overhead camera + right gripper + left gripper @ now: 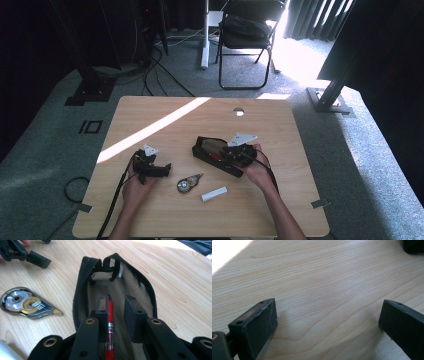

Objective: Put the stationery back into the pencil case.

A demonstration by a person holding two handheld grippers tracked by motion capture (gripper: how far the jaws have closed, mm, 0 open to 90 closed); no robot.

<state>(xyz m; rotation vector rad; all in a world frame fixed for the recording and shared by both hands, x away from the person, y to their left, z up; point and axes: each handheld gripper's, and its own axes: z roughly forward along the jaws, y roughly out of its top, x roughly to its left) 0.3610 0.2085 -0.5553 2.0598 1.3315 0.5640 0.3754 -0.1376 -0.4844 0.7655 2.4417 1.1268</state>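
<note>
An open black zip pouch (207,146) lies at the middle right of the wooden table (165,112). My right gripper (222,156) reaches into its mouth. In the right gripper view the jaws (117,308) stand open inside the pouch (141,282). A red pen (110,312) lies between them against the left pad, with a gap to the right pad. My left gripper (164,170) rests at the left of the table, held by a hand. Its jaws (327,322) are wide open over bare wood with nothing between them.
A correction tape dispenser (188,183) (25,303) and a small white stick (214,194) lie in front of the pouch, between the two hands. A sunlit stripe crosses the table's far left. A folding chair (247,30) and stand legs are on the floor beyond.
</note>
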